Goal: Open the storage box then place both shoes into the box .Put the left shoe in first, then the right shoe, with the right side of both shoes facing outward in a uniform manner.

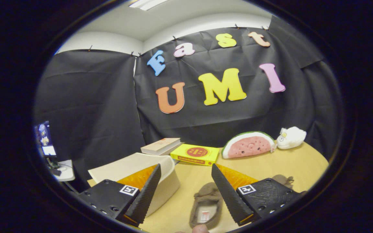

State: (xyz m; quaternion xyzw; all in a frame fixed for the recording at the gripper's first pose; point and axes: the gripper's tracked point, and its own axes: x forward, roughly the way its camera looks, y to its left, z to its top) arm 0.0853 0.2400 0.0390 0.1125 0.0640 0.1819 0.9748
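The gripper (185, 184) is held wide open, gripping nothing. The closed storage box (154, 174) lies left, behind the left finger; 1 brown shoe (206, 204) lies lengthwise between the fingers, near.

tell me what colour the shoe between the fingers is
Brown, with a pale insole; the shoe lies on the table between the open gripper fingers, gripper view.
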